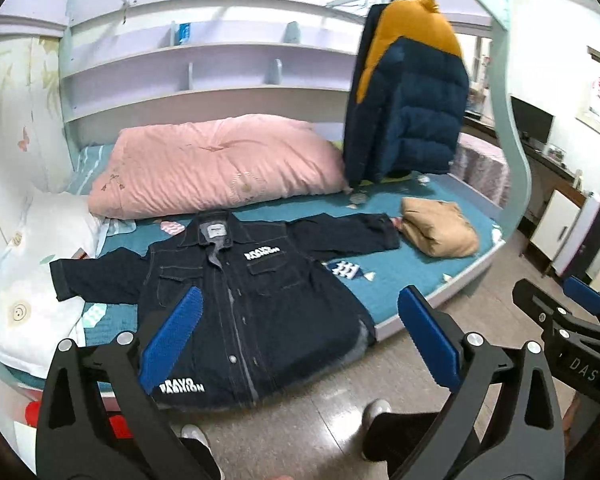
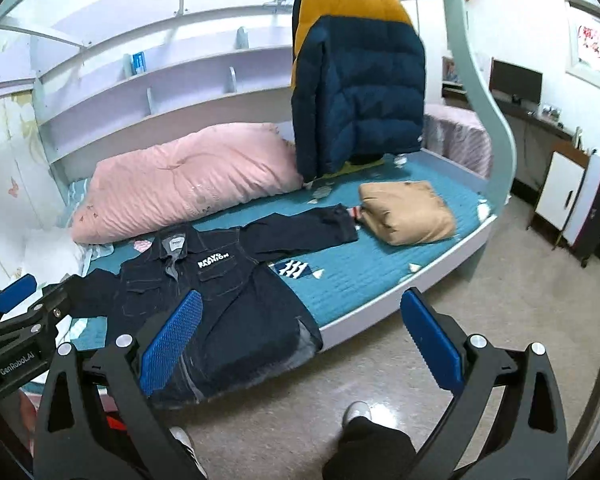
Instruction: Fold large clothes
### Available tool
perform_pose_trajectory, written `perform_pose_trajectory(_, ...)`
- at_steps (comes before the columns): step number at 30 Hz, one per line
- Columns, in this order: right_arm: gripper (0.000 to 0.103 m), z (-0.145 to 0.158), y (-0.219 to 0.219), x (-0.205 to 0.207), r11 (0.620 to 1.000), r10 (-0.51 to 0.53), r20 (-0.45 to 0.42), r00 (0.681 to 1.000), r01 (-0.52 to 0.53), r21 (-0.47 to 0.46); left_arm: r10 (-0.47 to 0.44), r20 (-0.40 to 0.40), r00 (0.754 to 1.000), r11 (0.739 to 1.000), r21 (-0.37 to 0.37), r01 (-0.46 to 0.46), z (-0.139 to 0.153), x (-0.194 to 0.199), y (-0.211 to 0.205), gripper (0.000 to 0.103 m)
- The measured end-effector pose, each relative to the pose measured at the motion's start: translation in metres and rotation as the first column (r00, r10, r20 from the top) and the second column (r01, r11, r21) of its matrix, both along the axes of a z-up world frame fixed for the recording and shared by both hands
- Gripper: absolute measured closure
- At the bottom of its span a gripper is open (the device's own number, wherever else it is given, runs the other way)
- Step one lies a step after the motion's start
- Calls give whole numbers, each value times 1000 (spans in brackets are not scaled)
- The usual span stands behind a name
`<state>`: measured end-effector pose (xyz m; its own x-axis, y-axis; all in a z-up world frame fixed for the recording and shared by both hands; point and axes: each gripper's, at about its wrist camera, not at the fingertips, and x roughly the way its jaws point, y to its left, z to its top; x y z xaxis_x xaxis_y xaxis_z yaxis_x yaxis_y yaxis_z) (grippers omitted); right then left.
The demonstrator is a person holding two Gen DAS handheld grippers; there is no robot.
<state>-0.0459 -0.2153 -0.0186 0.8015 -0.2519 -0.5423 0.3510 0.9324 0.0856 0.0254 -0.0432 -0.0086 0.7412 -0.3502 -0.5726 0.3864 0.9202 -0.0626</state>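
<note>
A dark denim jacket with white lettering lies spread face up on the teal bed, sleeves out to both sides, its hem hanging over the bed's front edge. My left gripper hovers in front of the jacket's lower half, jaws wide apart and empty. Further right, my right gripper is held over the jacket's hem and the floor, also open with nothing between its blue pads. Each gripper shows at the edge of the other's view.
A folded tan garment sits on the bed at the right. A pink quilt lies behind the jacket, with white pillows at the left. A navy and yellow puffer coat hangs over the bed. The person's feet stand on the floor.
</note>
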Motion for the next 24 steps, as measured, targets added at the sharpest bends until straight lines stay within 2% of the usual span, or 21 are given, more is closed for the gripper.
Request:
perform_pose_trajectory(6, 7, 20, 14, -51, 998, 4, 29, 1000, -3, -59, -9, 54, 999, 1000, -3, 9, 23, -60, 9, 4)
perform_pose_trajectory(11, 7, 34, 22, -72, 997, 13, 57, 998, -8, -75, 19, 111, 994, 1000, 3, -20, 43, -90, 19, 4)
perform_pose_trajectory(16, 7, 44, 29, -76, 996, 26, 73, 997, -20, -90, 27, 109, 994, 999, -27, -25, 58, -97, 29, 4)
perform_pose_trajectory(19, 7, 48, 32, -79, 994, 25, 79, 997, -17, -106, 35, 123, 992, 999, -23, -32, 62, -99, 30, 4)
perform_pose_trajectory(24, 7, 50, 33, -81, 993, 25, 76, 997, -16, -120, 55, 95, 994, 998, -18, -54, 62, -96, 29, 4)
